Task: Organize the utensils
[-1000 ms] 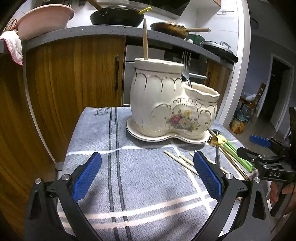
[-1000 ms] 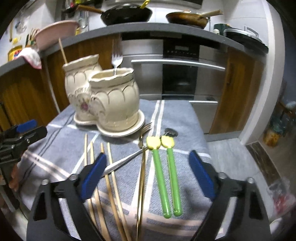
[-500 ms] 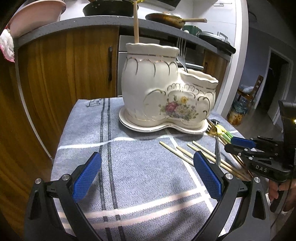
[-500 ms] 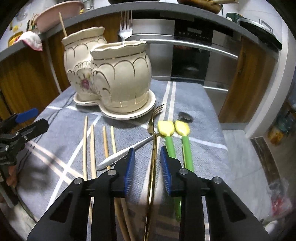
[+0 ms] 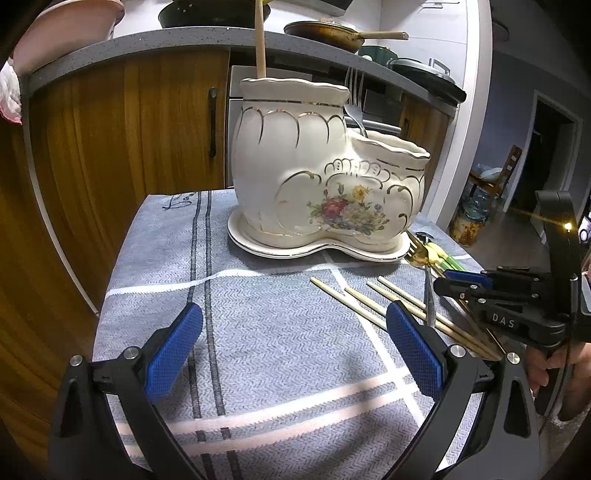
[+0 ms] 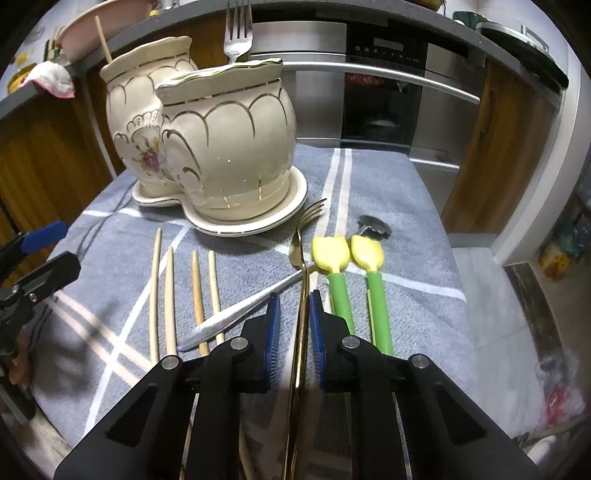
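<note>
Gold fork (image 6: pixel 301 288) lies flat on the grey striped cloth (image 6: pixel 413 236) that covers the table, its long axis running from the right claw (image 6: pixel 294 314) away toward the cream ceramic holder (image 6: pixel 229 147), tines at the far end almost at the holder's saucer. Its slim handle passes straight between the right claw's blue pads (image 6: pixel 316 325), which have just been closing and now stand narrow with a thin gap on each side of the handle; no firm pinch shows. A silver utensil (image 6: pixel 240 312) crosses under the fork's neck at a slant, and two green-handled spoons (image 6: pixel 340 280) lie parallel just right of the fork. Four wooden chopsticks (image 6: pixel 170 295) lie to its left. The left claw (image 5: pixel 293 350) hangs wide over bare cloth, holding nothing. A silver fork (image 6: pixel 236 33) stands upright in the holder.
</note>
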The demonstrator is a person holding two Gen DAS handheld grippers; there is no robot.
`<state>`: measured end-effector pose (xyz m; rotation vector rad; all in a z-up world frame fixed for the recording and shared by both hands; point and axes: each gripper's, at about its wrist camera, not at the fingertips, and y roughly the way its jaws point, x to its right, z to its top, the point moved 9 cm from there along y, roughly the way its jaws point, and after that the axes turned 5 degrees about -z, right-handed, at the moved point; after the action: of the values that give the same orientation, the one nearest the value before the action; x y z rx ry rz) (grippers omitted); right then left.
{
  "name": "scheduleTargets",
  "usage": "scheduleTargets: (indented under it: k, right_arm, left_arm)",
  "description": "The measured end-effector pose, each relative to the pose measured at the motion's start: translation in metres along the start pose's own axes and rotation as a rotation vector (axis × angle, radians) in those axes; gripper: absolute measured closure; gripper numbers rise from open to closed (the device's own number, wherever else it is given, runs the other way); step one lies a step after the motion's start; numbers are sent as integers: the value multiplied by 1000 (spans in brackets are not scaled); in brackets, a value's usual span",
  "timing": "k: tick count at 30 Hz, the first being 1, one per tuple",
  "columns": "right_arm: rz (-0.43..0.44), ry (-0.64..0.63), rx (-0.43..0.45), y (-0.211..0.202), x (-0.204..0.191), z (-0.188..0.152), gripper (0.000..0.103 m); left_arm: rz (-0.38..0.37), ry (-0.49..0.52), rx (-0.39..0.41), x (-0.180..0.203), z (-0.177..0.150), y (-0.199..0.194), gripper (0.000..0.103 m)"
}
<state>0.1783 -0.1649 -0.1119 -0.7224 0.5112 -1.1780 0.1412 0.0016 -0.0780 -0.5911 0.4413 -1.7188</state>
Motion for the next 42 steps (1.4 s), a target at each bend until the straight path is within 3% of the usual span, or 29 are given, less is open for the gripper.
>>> scheduleTargets:
  k: [3, 14, 17, 26, 33, 36, 41, 42]
  right_arm:
    - [-1, 8, 2, 1, 3, 2, 96]
    - [47, 36, 28, -5, 6, 1, 96]
    - [62, 49, 47, -11, 9, 3, 96]
    - [92, 56, 73, -22, 8, 3, 96]
    - [118, 81, 113, -33, 12, 8, 96]
    - [127, 90, 132, -39, 14, 10, 96]
    - [140, 101, 145, -44, 16, 11, 97]
    - [144, 102, 147, -45, 16, 11, 100]
  left_arm:
    - [4, -1, -5, 1, 0, 0, 6]
    - [33, -130, -129, 27, -17, 16, 6]
    - [49, -175, -187, 38, -29, 26, 15]
    - [187, -102, -201, 59, -38, 28, 21]
    - [221, -67, -205, 63, -36, 33, 21]
    - [189, -32, -207, 68, -34, 33, 38]
    - [134, -9, -219, 65, -30, 30, 86]
    - [117, -10, -226, 61, -29, 30, 90]
